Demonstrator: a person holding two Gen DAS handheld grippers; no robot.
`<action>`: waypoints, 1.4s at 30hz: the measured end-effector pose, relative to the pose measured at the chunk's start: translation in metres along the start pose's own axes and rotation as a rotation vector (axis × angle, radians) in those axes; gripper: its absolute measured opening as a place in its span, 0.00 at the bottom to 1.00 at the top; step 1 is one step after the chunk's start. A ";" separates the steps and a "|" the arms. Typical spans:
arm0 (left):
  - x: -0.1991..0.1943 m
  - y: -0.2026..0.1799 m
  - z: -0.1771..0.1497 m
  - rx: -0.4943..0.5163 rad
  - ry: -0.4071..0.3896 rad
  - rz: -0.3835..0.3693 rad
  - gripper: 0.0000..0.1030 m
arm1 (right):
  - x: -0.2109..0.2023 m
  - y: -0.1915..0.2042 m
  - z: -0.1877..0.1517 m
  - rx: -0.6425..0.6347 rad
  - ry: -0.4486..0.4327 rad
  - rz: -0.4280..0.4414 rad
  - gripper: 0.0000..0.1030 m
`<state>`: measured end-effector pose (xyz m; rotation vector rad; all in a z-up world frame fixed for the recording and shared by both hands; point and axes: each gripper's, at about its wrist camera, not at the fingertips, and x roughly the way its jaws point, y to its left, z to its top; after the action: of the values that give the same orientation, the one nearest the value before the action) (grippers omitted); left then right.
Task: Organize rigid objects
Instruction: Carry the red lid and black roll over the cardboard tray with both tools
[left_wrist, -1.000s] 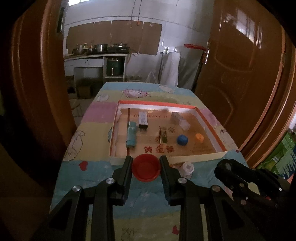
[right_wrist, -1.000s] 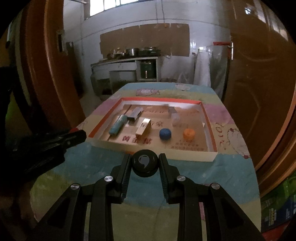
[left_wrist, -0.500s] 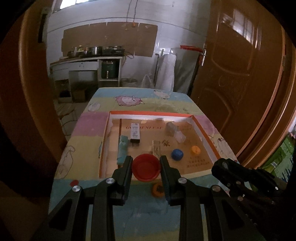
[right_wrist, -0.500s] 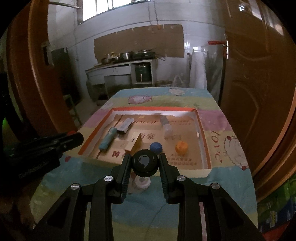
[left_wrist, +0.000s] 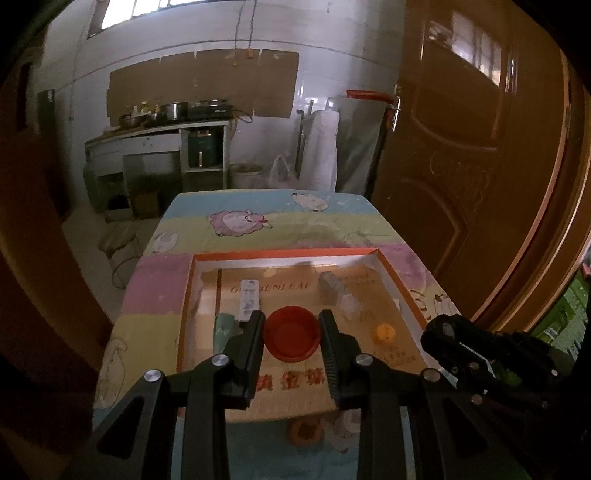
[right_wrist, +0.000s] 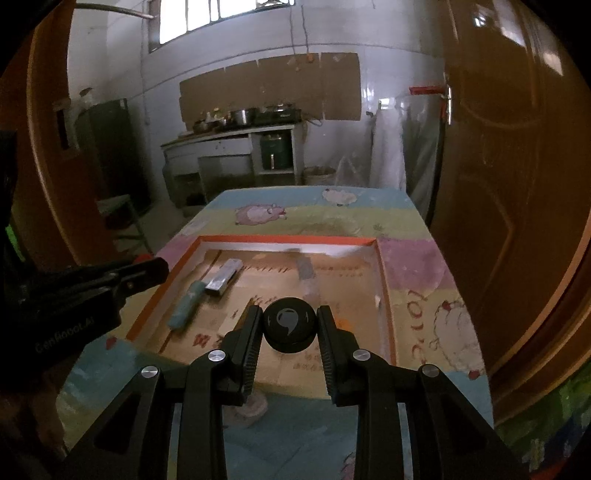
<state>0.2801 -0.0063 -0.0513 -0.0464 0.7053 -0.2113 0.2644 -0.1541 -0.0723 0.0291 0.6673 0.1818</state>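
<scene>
- The left gripper (left_wrist: 291, 334) grasps a red cap (left_wrist: 291, 336); the right gripper (right_wrist: 290, 330) grasps a black cap (right_wrist: 290, 328).
- Both caps have travelled from over the cloth to above the tray (left_wrist: 186, 295), so only lowering and release seem left.
- Beyond, at 1 o'clock, an orange cap (left_wrist: 384, 332) lies in the tray; a remote (left_wrist: 248, 301) sits at 11.

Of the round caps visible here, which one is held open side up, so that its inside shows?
The red cap, clamped in the left hand-held gripper: its hollow inside shows. The black cap in the right hand-held gripper shows its closed, logo-marked face.
</scene>
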 end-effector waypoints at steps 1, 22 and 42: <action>0.002 -0.001 0.002 0.002 0.001 -0.002 0.29 | 0.002 -0.002 0.002 -0.003 -0.002 -0.002 0.30; 0.068 0.003 0.037 -0.019 0.066 0.008 0.29 | 0.059 -0.054 0.033 0.006 0.041 -0.011 0.30; 0.125 -0.002 0.057 -0.007 0.129 0.005 0.29 | 0.124 -0.072 0.066 -0.016 0.120 0.066 0.30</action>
<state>0.4099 -0.0356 -0.0876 -0.0380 0.8343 -0.2081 0.4123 -0.2010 -0.1022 0.0251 0.7851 0.2539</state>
